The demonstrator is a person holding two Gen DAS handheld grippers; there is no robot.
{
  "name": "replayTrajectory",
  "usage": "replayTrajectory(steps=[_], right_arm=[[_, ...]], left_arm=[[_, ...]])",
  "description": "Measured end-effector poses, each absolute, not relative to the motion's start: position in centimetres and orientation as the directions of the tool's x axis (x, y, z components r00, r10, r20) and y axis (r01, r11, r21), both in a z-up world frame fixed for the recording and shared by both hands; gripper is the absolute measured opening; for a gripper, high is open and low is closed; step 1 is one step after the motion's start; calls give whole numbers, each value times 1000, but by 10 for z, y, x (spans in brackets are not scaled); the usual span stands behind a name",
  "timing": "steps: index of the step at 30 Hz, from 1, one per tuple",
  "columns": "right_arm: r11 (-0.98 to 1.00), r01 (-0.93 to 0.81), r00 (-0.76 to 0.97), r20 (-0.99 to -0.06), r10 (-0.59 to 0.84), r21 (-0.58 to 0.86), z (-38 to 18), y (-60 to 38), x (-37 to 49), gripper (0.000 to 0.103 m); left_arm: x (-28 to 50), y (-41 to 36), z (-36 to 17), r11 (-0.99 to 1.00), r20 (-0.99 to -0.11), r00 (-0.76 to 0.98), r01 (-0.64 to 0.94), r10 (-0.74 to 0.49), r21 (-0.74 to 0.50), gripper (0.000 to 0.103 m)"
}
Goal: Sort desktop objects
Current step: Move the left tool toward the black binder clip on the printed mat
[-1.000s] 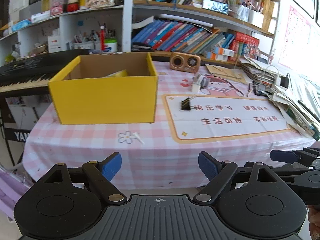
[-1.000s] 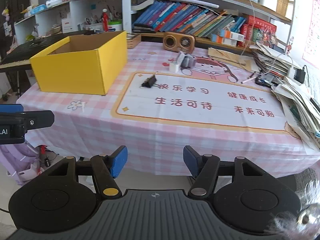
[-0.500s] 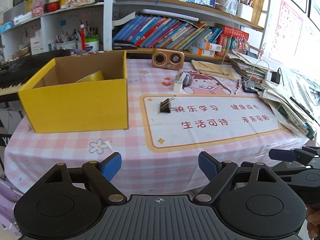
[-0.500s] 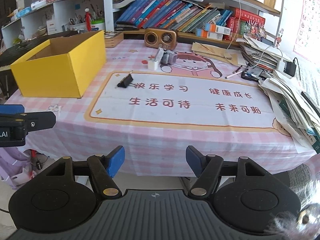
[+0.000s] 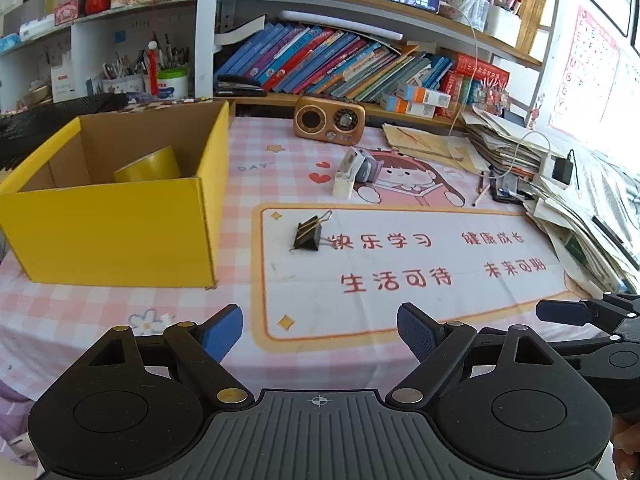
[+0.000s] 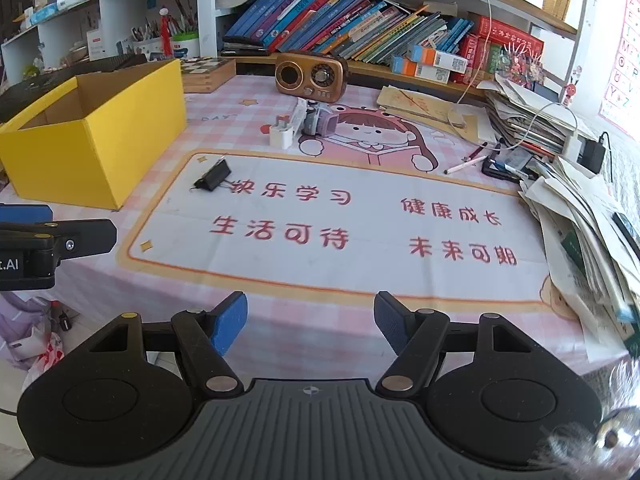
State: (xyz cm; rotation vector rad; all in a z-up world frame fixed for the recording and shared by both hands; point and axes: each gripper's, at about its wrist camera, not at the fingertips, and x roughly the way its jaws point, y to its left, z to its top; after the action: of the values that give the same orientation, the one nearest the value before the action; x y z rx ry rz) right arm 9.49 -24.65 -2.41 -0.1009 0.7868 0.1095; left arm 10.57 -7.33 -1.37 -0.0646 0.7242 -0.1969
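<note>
Table [image 5: 120, 304]: box [image 5: 116, 232] at 9 o'clock with tape roll [image 5: 148, 166] inside; binder clip [image 5: 308, 234] just right of box on mat [image 5: 400, 264]; radio [image 5: 330, 122] at 12; paper stack [image 5: 580, 208] at 3.

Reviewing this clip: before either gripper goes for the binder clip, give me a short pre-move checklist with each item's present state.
1. Left gripper empty, jaws wide: ok.
2. Right gripper empty, jaws apart: ok.
3. Binder clip lies free on the white mat, nothing touching it: ok.
4. Yellow box open on top, ready to receive: ok; a yellow tape roll already lies inside.
5. Either gripper at the clip: not ok; both are back at the table's near edge.
6. White charger and small purple item behind the clip stand apart from it: ok.
</note>
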Motion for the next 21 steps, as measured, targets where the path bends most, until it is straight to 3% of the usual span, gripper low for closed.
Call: replayTrajectory(steps=[21], right_arm=[[971,-238,667,-725,170,9,-34,-284,170,69]], left_arm=[[156,-111,-14,994,-677,729,62,-104,-86,87]])
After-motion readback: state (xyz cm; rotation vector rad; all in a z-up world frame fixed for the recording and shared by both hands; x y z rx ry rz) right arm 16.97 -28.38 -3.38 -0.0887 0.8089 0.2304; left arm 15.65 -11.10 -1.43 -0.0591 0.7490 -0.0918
